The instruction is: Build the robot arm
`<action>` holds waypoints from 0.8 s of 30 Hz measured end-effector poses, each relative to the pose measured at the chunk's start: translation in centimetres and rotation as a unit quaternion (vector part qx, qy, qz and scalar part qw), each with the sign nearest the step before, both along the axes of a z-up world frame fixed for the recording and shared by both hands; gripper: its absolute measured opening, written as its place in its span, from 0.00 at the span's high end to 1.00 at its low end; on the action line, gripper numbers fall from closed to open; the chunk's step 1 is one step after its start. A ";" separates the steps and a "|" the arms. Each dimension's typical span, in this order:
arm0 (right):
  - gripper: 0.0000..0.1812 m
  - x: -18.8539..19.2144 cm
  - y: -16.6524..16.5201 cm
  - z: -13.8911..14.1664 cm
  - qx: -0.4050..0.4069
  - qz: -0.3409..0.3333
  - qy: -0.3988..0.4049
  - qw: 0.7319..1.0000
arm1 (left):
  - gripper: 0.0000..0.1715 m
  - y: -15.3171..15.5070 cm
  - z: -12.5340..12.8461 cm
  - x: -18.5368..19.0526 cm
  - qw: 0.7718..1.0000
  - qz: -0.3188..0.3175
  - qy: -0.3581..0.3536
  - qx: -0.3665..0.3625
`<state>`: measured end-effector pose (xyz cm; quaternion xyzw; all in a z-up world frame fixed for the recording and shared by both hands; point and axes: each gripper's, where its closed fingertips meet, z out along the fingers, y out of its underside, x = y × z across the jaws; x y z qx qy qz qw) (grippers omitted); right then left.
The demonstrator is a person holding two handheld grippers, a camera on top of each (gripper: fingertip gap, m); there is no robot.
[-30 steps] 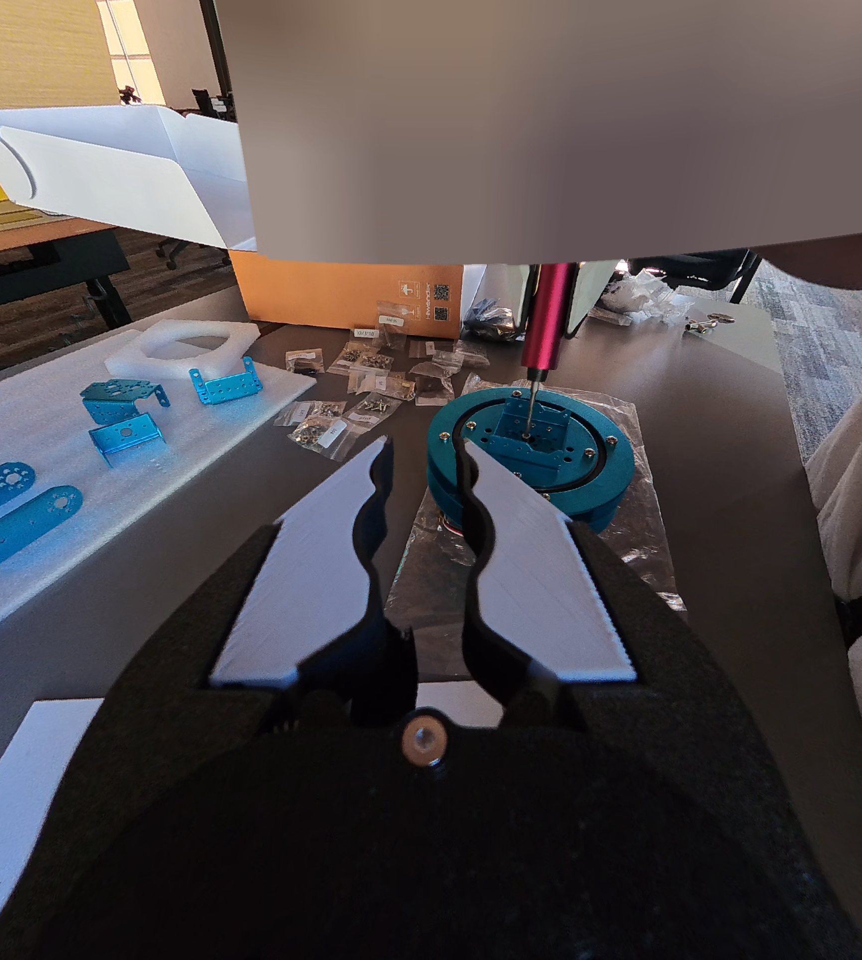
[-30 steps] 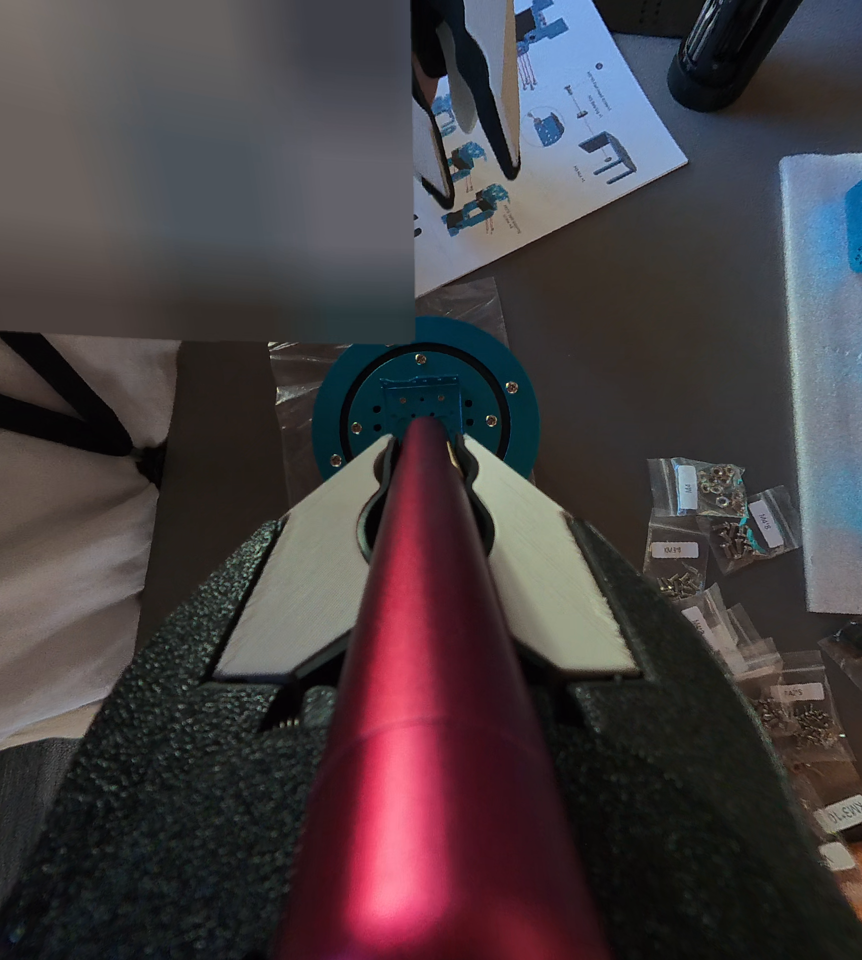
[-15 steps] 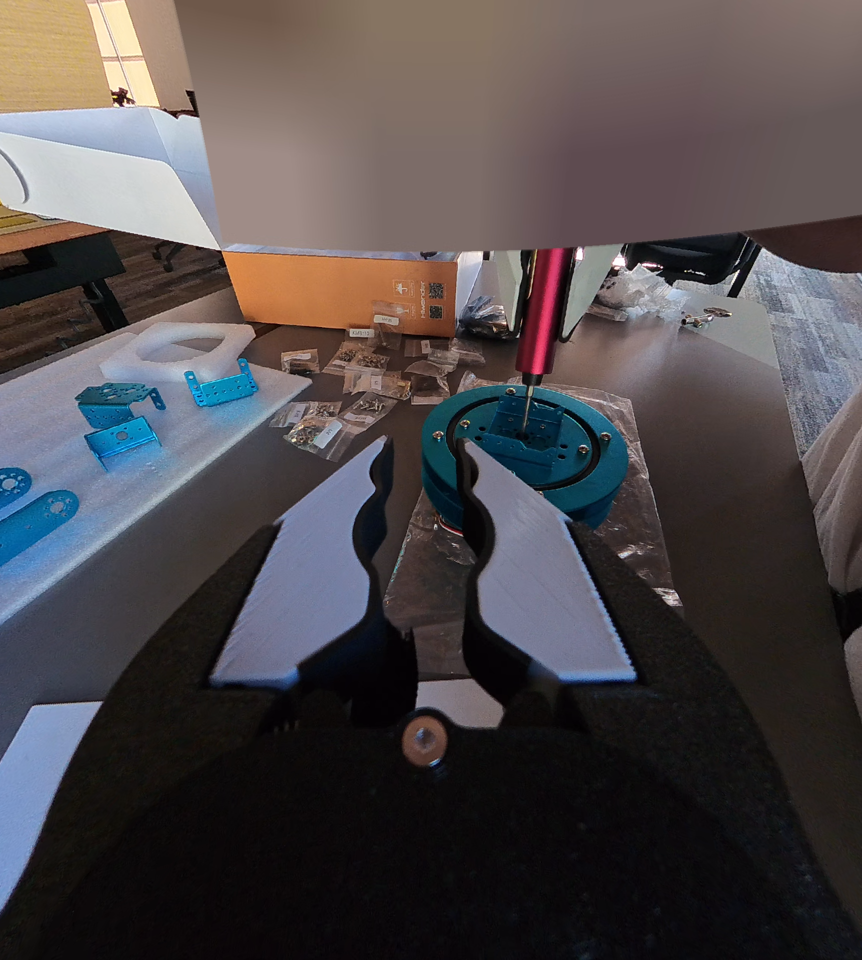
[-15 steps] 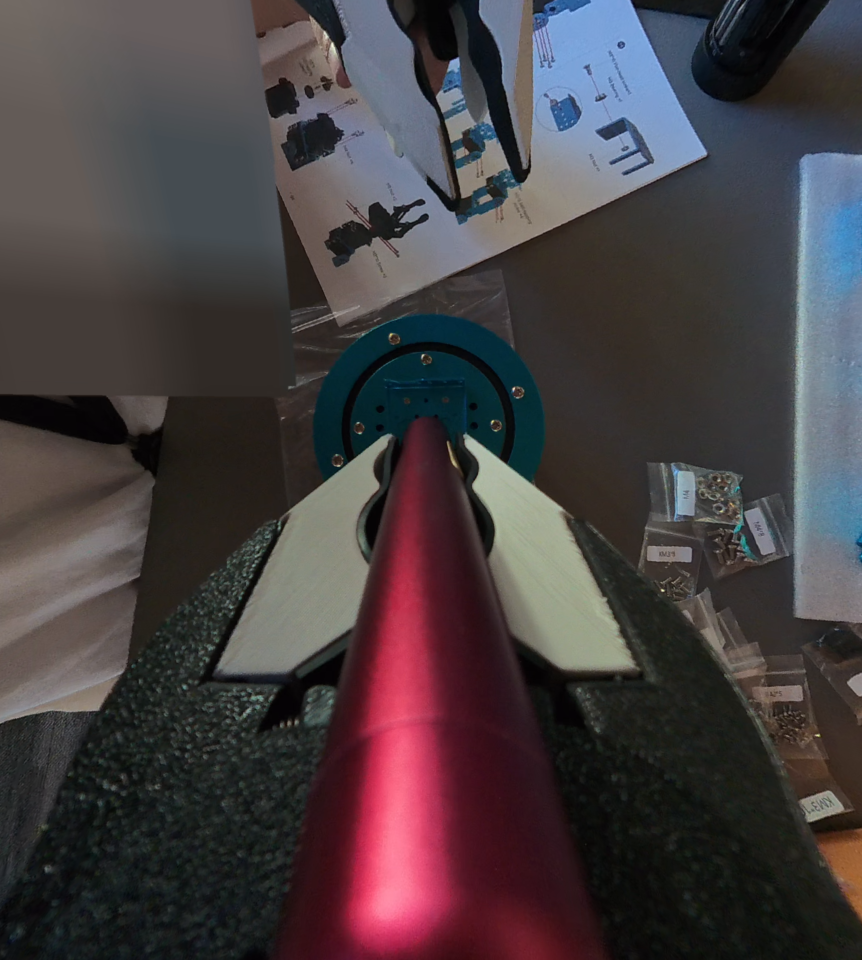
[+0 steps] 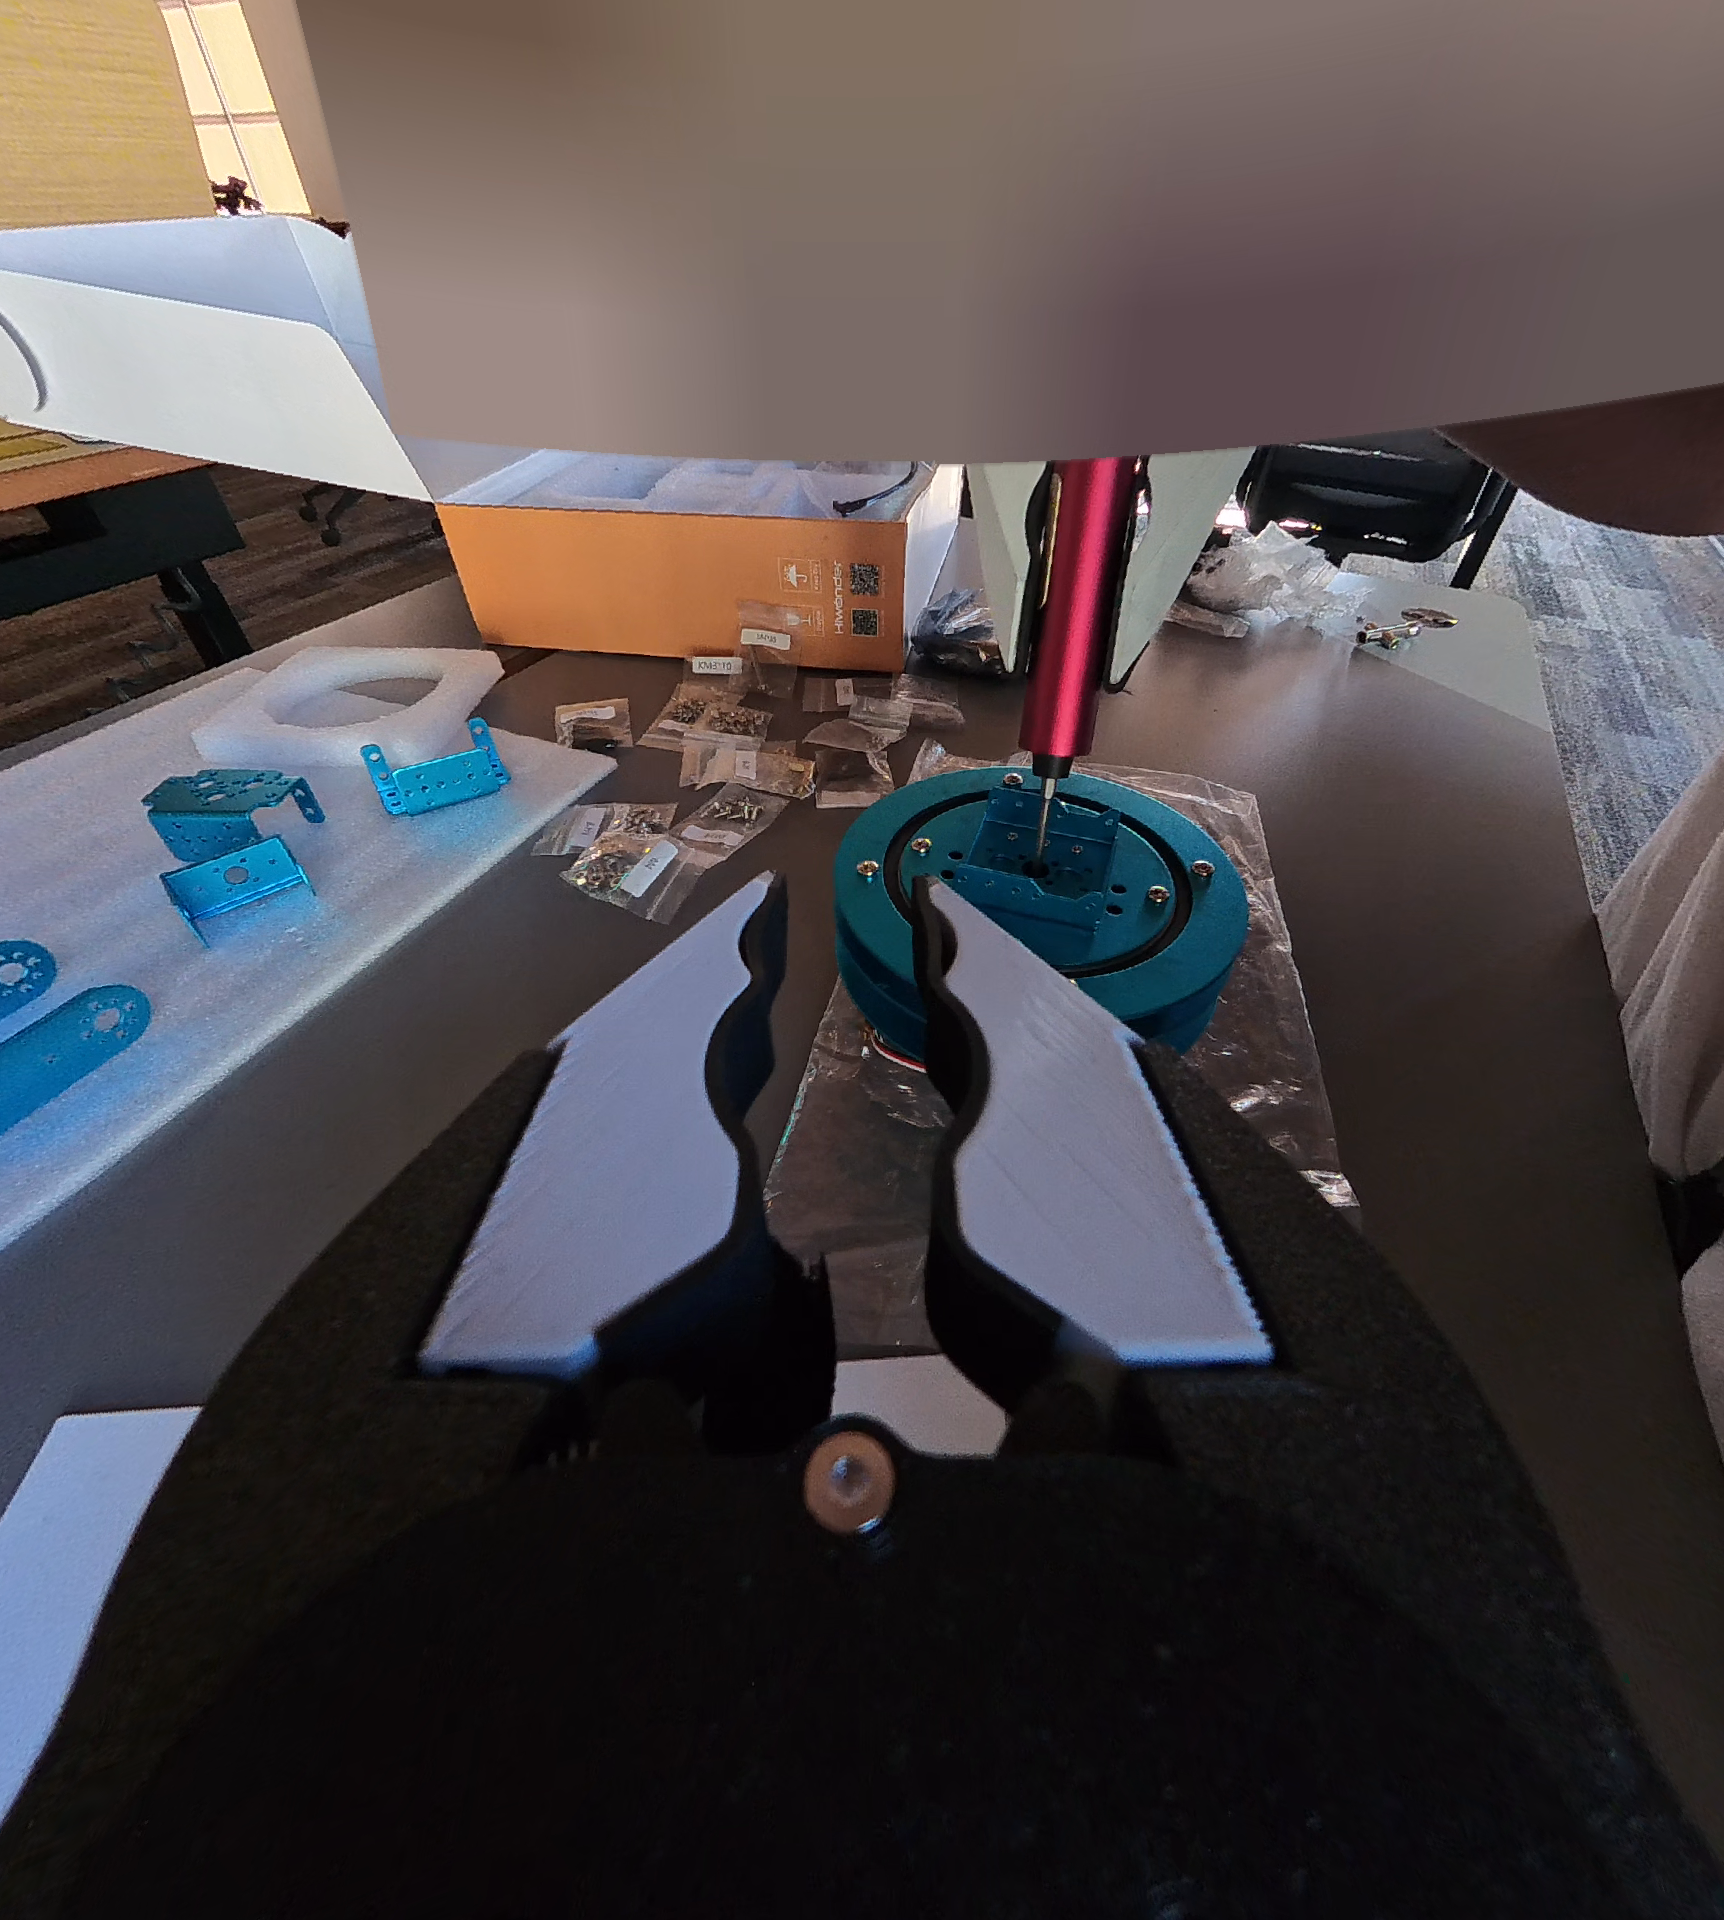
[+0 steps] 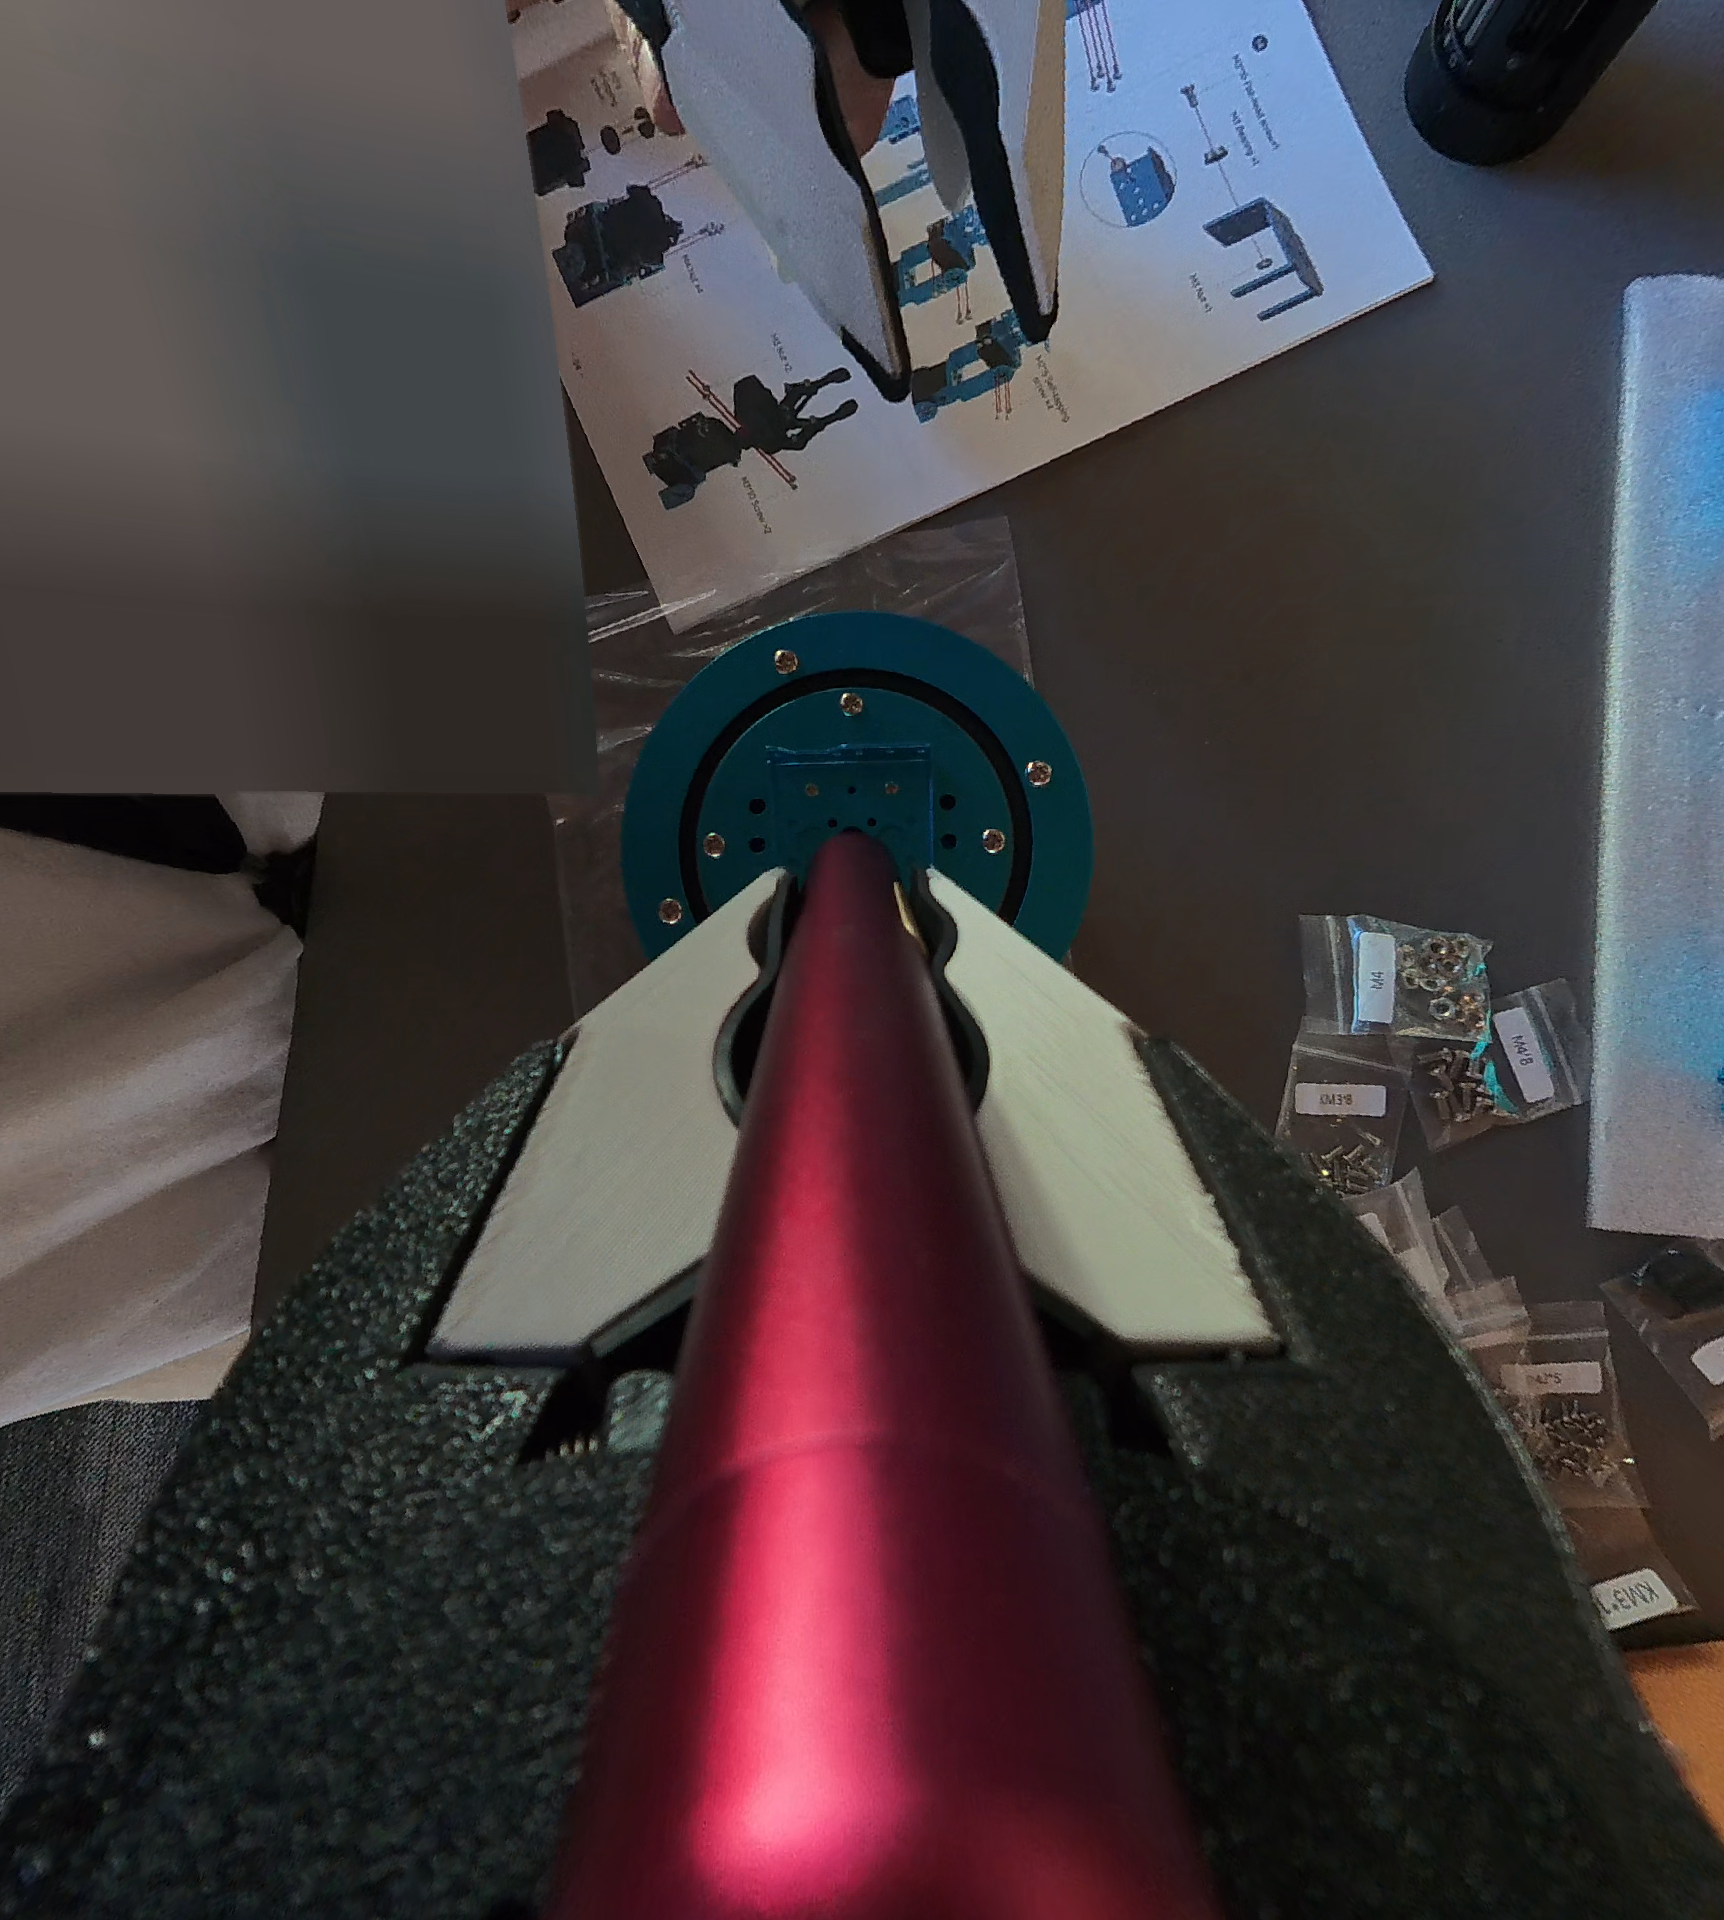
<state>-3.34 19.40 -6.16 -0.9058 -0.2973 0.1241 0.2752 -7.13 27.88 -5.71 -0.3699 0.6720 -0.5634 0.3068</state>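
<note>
Over the teal disc, right gripper clamps red screwdriver.

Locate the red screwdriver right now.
The red screwdriver is clamped in the right tongs, centre of both views, its tip down on the blue bracket atop the teal round base.

- Screwdriver: smooth metal with a satin red sheen.
- Round base: matt teal metal.
- Foam sheet: white, finely textured.
- Hardware bags: glossy clear plastic.
- Table: smooth, matt grey.
</note>
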 end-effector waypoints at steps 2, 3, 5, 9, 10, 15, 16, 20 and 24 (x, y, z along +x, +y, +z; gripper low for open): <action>0.88 0.0 0.0 0.0 0.000 0.001 0.000 1.000 | 0.87 0.0 0.0 0.0 1.000 0.000 0.000 0.000; 0.88 0.0 0.0 0.0 0.000 0.001 -0.001 1.000 | 0.87 0.0 0.0 0.0 1.000 0.000 0.000 0.000; 0.88 -0.1 0.1 0.0 0.000 0.002 0.000 1.000 | 0.87 0.0 0.0 0.0 1.000 -0.001 0.000 0.000; 0.88 -0.1 0.1 0.0 0.000 0.002 0.001 1.000 | 0.87 -0.1 0.0 0.0 1.000 -0.002 0.000 0.000; 0.88 -0.1 0.0 0.1 0.000 0.002 0.001 1.000 | 0.87 -0.1 0.0 -0.1 1.000 -0.002 0.000 0.001; 0.89 0.0 0.1 0.2 0.001 -0.001 0.004 1.000 | 0.87 -0.2 0.1 -0.1 1.000 -0.003 -0.001 0.001; 0.89 -0.1 0.1 0.2 0.000 -0.001 0.005 1.000 | 0.87 -0.2 0.0 -0.1 1.000 -0.003 0.000 0.001; 0.89 -0.1 0.0 0.1 -0.005 0.002 0.003 1.000 | 0.87 -0.1 0.0 -0.1 1.000 -0.002 0.000 0.001; 0.88 0.0 0.0 0.1 -0.008 0.004 0.002 1.000 | 0.87 -0.2 0.0 -0.1 1.000 -0.003 0.000 0.001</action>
